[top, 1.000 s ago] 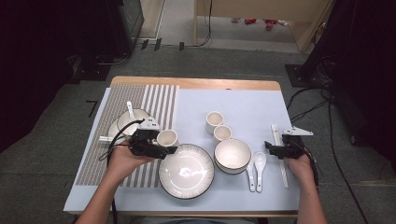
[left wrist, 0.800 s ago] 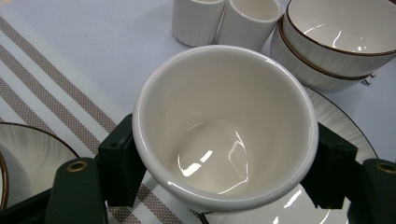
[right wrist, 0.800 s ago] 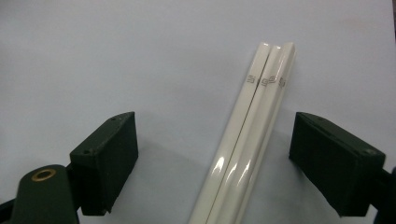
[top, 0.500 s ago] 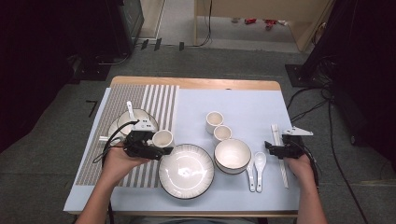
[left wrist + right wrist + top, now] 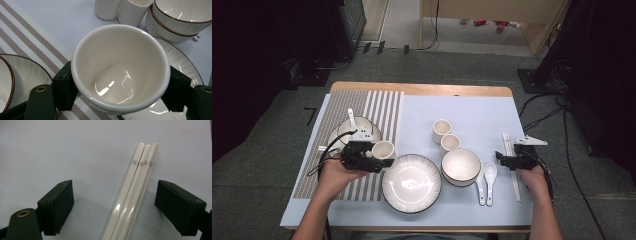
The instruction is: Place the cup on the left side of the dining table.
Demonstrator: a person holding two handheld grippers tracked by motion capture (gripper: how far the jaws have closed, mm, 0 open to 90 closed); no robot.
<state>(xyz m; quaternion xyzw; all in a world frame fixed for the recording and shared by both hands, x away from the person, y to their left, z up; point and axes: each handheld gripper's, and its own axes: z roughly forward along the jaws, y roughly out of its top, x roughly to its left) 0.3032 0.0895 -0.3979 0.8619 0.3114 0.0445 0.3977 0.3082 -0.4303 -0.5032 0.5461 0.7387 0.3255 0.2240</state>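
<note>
Leftward since earlier, cup (image 5: pixel 120 67) sits clamped between left jaws.

Grey carpeted floor (image 5: pixel 462 65), wooden table (image 5: pixel 422 90) with pale blue cloth (image 5: pixel 472 112), light wooden furniture panel (image 5: pixel 492 20) at far side, black cables (image 5: pixel 557 107) trailing on right, dark equipment (image 5: pixel 347 20) at upper left, dim edges.

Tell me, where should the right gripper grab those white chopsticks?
Probably around the middle of the chopsticks, coming straight down from above. They lie flat on the blue mat, side by side and touching, so one jaw can go down each long side. The right gripper is open, with a jaw on either side of them.
</note>
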